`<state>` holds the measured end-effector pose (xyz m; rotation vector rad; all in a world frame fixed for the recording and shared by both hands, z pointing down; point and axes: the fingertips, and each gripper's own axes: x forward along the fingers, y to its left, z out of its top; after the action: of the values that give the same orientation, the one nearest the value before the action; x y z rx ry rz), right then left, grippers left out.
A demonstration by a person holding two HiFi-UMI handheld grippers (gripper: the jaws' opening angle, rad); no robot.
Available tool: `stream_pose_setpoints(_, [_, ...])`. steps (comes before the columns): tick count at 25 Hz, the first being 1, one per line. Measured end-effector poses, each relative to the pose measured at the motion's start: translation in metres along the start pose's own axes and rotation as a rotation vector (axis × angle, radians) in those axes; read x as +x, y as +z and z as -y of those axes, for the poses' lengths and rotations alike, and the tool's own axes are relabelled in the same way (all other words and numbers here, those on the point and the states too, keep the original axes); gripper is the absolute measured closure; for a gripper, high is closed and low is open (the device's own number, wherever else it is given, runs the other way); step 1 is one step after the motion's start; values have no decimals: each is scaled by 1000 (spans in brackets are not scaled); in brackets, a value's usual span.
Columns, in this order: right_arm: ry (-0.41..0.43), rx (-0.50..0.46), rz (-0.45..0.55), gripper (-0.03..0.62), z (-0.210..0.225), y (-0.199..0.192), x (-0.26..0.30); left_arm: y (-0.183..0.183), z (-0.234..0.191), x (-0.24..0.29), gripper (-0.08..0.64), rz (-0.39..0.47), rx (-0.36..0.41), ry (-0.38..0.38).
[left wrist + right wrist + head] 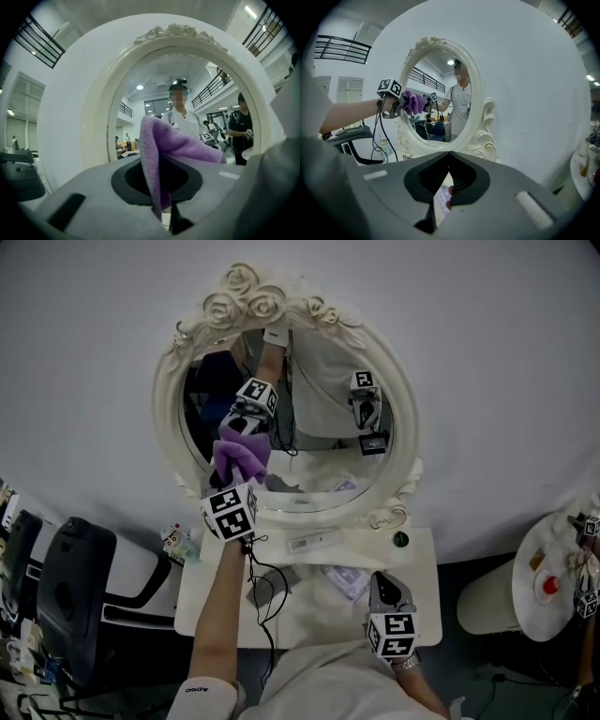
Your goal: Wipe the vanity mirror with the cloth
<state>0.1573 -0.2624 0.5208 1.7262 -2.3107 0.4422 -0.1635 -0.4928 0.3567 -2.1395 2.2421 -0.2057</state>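
Note:
The oval vanity mirror [319,465] stands in a white carved frame [169,418] with roses on top, at the back of a white table. My left gripper [238,482] is shut on a purple cloth [239,460], which lies against the lower left of the glass. In the left gripper view the cloth [161,150] stands up out of the closed jaws [164,208] in front of the frame [101,117]. My right gripper [381,577] hangs shut and empty over the table's right front. Its own view shows the mirror [440,93], the cloth [412,102] and my left gripper [401,107].
On the white table [422,559] lie a slim white stick [314,542], a patterned packet [342,579] and a small dark knob [400,539]. A cable [267,587] hangs from my left gripper. A black office chair [75,587] stands at the left, a round side table [553,587] at the right.

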Motion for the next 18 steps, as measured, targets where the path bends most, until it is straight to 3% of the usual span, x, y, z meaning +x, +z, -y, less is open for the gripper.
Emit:
stream_pose_setpoints(4, [-3,-9,-7,584,2,-1,0,-12,-43,5,520,-20,-41,100])
stream_pose_setpoints(10, [23,-61,-26,584,-7,-1,5,-23,-67,6,520,-42,-49,125])
stream_pose_setpoints(14, [60,-95,-48,584,-19,-7,9,-11,-36,-18,520,0,-23,39])
stream_pose_setpoints(18, [93,-111,-53,584,-28,-7,14,3,33,-42,520,64,-47,-102])
